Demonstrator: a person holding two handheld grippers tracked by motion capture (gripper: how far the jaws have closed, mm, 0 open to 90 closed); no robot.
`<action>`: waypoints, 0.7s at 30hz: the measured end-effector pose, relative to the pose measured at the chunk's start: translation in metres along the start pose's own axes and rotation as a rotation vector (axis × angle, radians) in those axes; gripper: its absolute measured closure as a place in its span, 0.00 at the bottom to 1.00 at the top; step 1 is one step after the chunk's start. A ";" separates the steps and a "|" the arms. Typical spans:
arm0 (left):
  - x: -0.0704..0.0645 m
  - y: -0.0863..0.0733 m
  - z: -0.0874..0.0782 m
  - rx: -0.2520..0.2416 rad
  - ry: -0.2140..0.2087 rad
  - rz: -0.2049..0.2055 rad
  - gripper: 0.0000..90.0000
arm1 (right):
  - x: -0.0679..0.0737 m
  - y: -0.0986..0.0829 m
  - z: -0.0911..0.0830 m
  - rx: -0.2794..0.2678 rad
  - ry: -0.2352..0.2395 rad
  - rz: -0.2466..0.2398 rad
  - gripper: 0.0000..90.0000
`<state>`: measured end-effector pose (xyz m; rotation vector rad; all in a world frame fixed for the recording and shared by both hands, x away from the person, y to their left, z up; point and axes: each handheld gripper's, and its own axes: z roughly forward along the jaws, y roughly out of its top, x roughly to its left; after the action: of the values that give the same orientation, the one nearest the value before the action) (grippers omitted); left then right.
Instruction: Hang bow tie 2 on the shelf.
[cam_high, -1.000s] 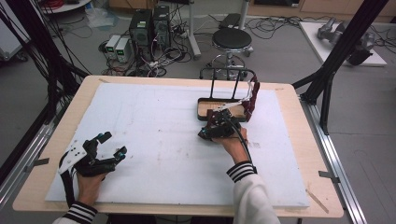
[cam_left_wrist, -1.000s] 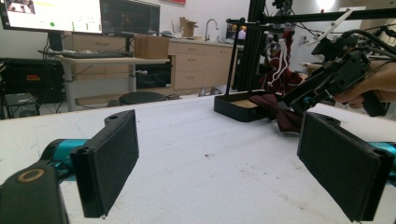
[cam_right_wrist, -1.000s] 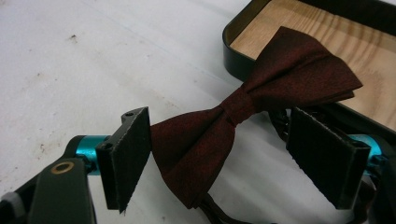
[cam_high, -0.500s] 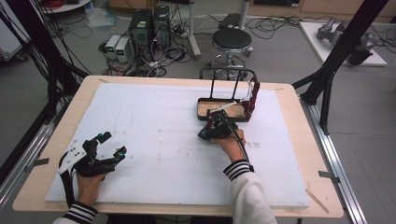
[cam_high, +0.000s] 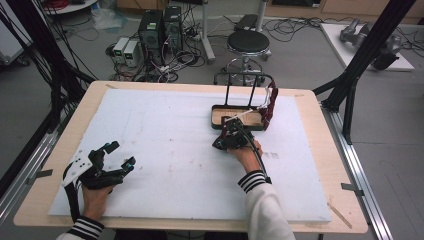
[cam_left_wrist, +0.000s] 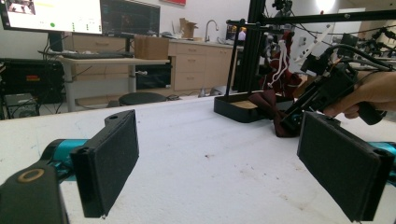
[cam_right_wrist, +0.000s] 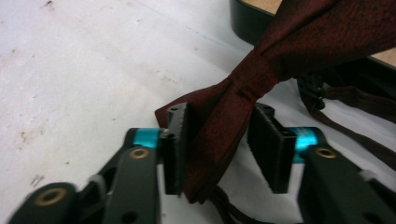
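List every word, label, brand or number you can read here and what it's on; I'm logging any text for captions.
No text can be read in these pictures.
Monitor in the left gripper view: light window with lines of writing, too small and blurred to read.
Red sign on the wall: cut off at the frame edge, no letters legible.
Left gripper, right gripper, bow tie: no visible markings.

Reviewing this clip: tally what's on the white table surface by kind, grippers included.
Grippers: 2, the left gripper and the right gripper
Dark red bow ties: 1, the bow tie, lying between the right gripper's jaws
Black stands with a wooden base: 1, the stand
Total: 4
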<state>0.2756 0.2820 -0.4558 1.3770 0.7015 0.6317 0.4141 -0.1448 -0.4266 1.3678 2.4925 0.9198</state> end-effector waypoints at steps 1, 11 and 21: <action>0.000 0.000 0.000 0.000 0.000 0.000 0.15 | 0.001 0.000 0.000 0.003 -0.005 0.005 0.71; 0.000 0.000 0.000 0.000 0.000 0.001 0.15 | 0.001 0.001 -0.001 -0.005 0.020 -0.065 0.90; 0.000 0.000 0.000 -0.001 0.001 0.001 0.15 | 0.002 0.001 -0.007 -0.014 0.020 -0.115 0.91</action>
<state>0.2755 0.2817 -0.4559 1.3760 0.7011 0.6334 0.4109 -0.1454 -0.4203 1.2026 2.5440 0.9299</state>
